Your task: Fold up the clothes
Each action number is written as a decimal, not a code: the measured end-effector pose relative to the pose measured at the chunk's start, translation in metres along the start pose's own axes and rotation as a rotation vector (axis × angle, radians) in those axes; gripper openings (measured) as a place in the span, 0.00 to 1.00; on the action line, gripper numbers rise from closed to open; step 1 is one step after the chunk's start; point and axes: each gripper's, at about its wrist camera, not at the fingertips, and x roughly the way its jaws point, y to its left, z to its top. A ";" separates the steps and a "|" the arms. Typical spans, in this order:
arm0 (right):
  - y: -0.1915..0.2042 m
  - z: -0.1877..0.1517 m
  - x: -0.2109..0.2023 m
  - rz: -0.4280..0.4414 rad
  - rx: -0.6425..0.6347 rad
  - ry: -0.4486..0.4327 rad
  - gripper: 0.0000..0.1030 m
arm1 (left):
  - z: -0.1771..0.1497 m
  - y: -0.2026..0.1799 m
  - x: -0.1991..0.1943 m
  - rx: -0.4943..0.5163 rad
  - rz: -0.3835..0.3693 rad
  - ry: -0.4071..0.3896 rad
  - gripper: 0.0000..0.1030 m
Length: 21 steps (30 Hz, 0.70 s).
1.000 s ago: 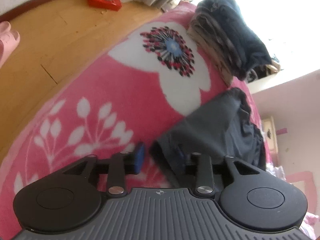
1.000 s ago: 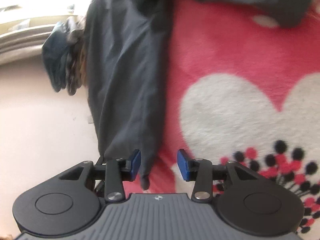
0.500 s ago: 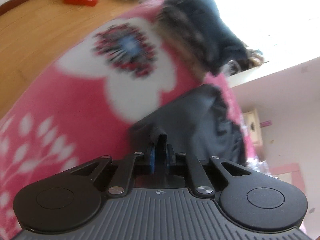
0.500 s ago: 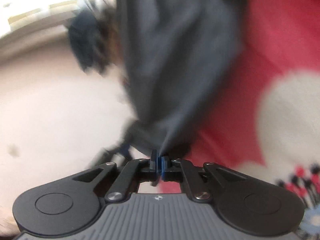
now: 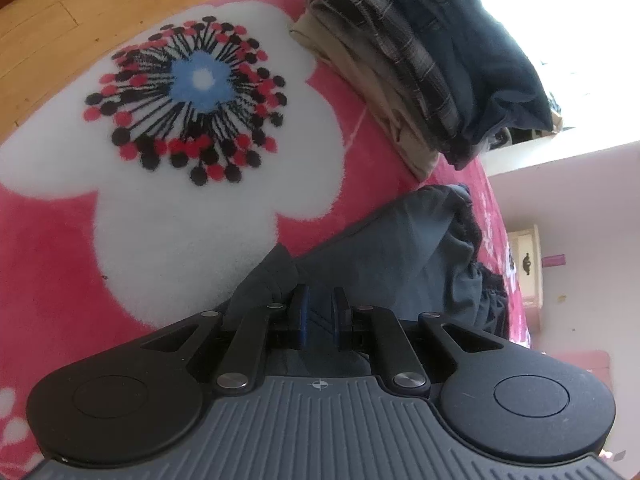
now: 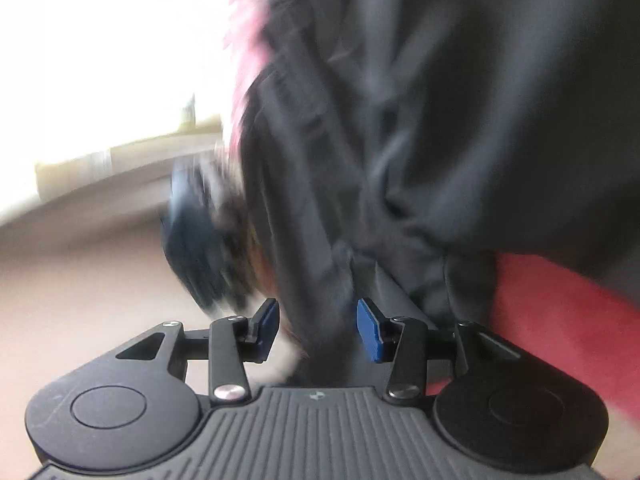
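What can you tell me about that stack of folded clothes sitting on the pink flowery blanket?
The stack of folded clothes lies on the pink blanket, beside its big white flower print. It holds at least three soft fabric pieces: a beige one at the bottom, a grey plaid one in the middle and a dark navy one on top. Their folded edges face the flower. The pile looks fairly tidy. Nothing grips it; the dark grey garment lies just short of it.

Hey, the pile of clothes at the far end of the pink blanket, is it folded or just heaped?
Folded: the pile of clothes shows neat stacked layers with aligned edges.
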 end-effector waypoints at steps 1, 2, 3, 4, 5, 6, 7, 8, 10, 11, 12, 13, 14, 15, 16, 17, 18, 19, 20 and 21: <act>0.012 -0.002 0.003 -0.048 -0.103 0.012 0.46 | 0.001 0.001 0.000 -0.006 -0.002 -0.005 0.09; 0.023 -0.005 0.007 -0.086 -0.195 0.014 0.46 | 0.002 0.002 -0.001 -0.012 -0.007 -0.013 0.09; 0.035 -0.008 0.011 -0.124 -0.287 0.016 0.46 | 0.003 0.002 -0.003 -0.010 -0.013 -0.023 0.09; 0.046 -0.011 0.015 -0.163 -0.379 0.018 0.46 | 0.004 0.001 -0.005 -0.001 -0.021 -0.034 0.10; 0.057 -0.014 0.020 -0.205 -0.472 0.008 0.46 | 0.004 0.001 -0.010 0.009 -0.031 -0.047 0.14; 0.066 -0.017 0.026 -0.243 -0.569 -0.009 0.46 | 0.004 0.001 -0.015 0.019 -0.040 -0.067 0.21; 0.073 -0.023 0.032 -0.275 -0.671 -0.021 0.45 | 0.004 0.002 -0.021 0.030 -0.048 -0.090 0.28; 0.080 -0.030 0.037 -0.307 -0.774 -0.030 0.45 | 0.005 0.003 -0.027 0.046 -0.050 -0.113 0.29; 0.090 -0.048 0.047 -0.331 -0.984 -0.017 0.45 | 0.003 0.001 -0.037 0.135 -0.012 -0.153 0.29; 0.095 -0.058 0.052 -0.336 -1.089 -0.006 0.45 | 0.001 0.000 -0.042 0.185 0.012 -0.173 0.29; 0.100 -0.069 0.058 -0.336 -1.189 0.009 0.45 | -0.002 -0.003 -0.046 0.258 0.044 -0.187 0.30; 0.104 -0.080 0.070 -0.333 -1.266 0.025 0.45 | -0.008 -0.008 -0.048 0.348 0.077 -0.191 0.30; 0.107 -0.089 0.081 -0.324 -1.326 0.043 0.44 | -0.015 -0.013 -0.050 0.443 0.106 -0.191 0.30; 0.108 -0.095 0.086 -0.324 -1.364 0.053 0.42 | -0.023 -0.019 -0.050 0.539 0.128 -0.181 0.30; 0.109 -0.098 0.090 -0.334 -1.384 0.053 0.43 | -0.031 -0.025 -0.050 0.629 0.140 -0.164 0.32; 0.109 -0.101 0.095 -0.344 -1.405 0.053 0.43 | -0.039 -0.030 -0.049 0.707 0.147 -0.147 0.33; 0.110 -0.105 0.099 -0.354 -1.426 0.053 0.43 | -0.048 -0.035 -0.048 0.781 0.153 -0.129 0.33; 0.109 -0.105 0.101 -0.364 -1.424 0.050 0.43 | -0.056 -0.040 -0.046 0.855 0.158 -0.120 0.33; 0.108 -0.102 0.101 -0.371 -1.404 0.047 0.43 | -0.065 -0.045 -0.043 0.934 0.161 -0.119 0.33; 0.106 -0.100 0.101 -0.381 -1.398 0.044 0.43 | -0.073 -0.051 -0.040 1.010 0.164 -0.118 0.33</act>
